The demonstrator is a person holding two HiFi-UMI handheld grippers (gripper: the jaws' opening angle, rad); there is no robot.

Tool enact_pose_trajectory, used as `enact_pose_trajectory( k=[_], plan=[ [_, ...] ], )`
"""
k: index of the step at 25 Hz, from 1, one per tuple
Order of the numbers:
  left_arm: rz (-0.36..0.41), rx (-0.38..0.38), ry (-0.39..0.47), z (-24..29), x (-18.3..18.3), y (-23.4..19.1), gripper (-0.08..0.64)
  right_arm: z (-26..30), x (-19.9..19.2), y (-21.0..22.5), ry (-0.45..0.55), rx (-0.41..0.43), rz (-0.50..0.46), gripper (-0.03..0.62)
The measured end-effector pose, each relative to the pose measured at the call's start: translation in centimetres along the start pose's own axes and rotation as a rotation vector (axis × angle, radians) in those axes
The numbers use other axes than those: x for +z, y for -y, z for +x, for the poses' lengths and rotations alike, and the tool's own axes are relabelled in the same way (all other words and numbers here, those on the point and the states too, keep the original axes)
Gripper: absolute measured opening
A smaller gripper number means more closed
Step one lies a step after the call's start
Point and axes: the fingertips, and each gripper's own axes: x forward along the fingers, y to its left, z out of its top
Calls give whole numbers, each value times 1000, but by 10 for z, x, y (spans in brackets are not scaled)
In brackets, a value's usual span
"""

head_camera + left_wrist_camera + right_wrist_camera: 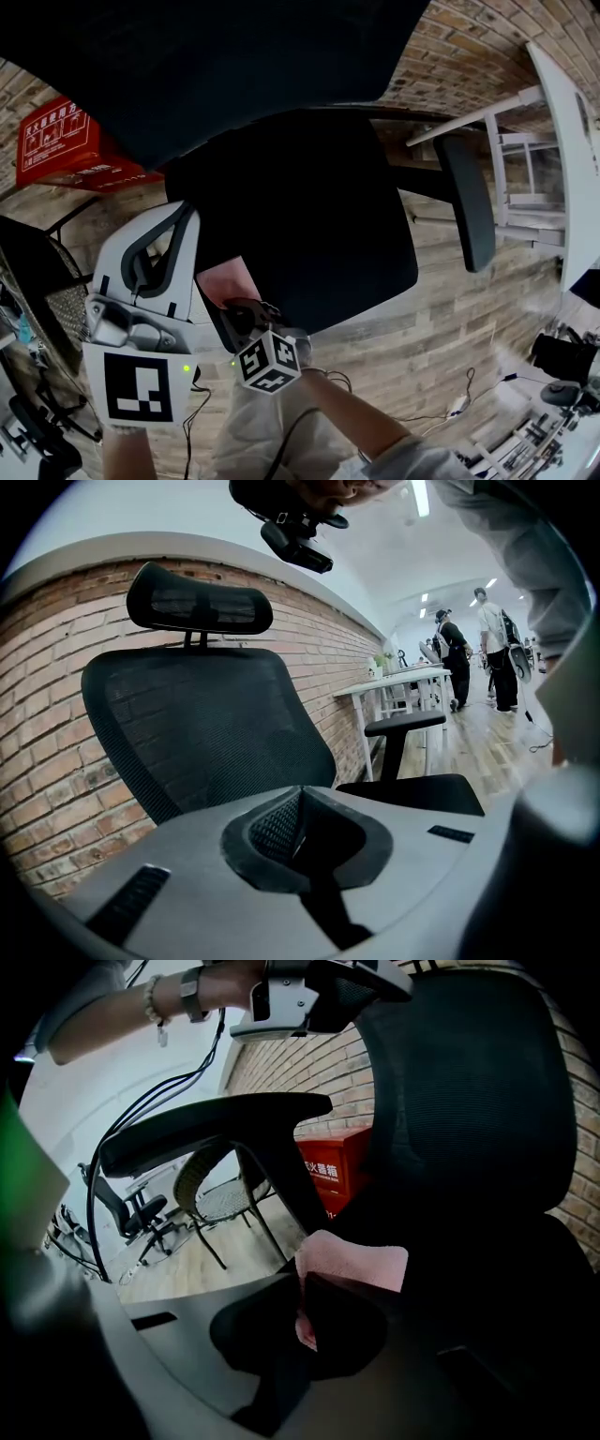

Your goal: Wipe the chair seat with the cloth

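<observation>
Cloth (pixel 356 1262), pink, clamped between the closed jaws of the right gripper (pixel 302 1288), at the near left edge of the black chair seat (pixel 309 206). Left gripper (pixel 298 803) with jaws pressed together on nothing, held just left of the seat, facing the mesh backrest (pixel 206 724) and an armrest (pixel 403 726). Behind the chair, brick wall (pixel 56 789); at far left, red box (pixel 56 141).

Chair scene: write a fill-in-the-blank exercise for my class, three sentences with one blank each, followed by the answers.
1. The right gripper is shut on a ____ cloth.
2. The left gripper is shut with ____ between its jaws.
3. The wall behind the chair is built of ____.

Missing words: pink; nothing; brick
</observation>
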Motion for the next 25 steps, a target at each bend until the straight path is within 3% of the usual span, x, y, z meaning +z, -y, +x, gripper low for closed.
enact_pose_trajectory(
  k=[7,25],
  plan=[
    [3,-21,8,2,6,15,18,-19,-28,43,-40,-113,33,49],
    [45,-134,58,29,43,78,18,-175,-145,219,-123,-593,271,49]
  ],
)
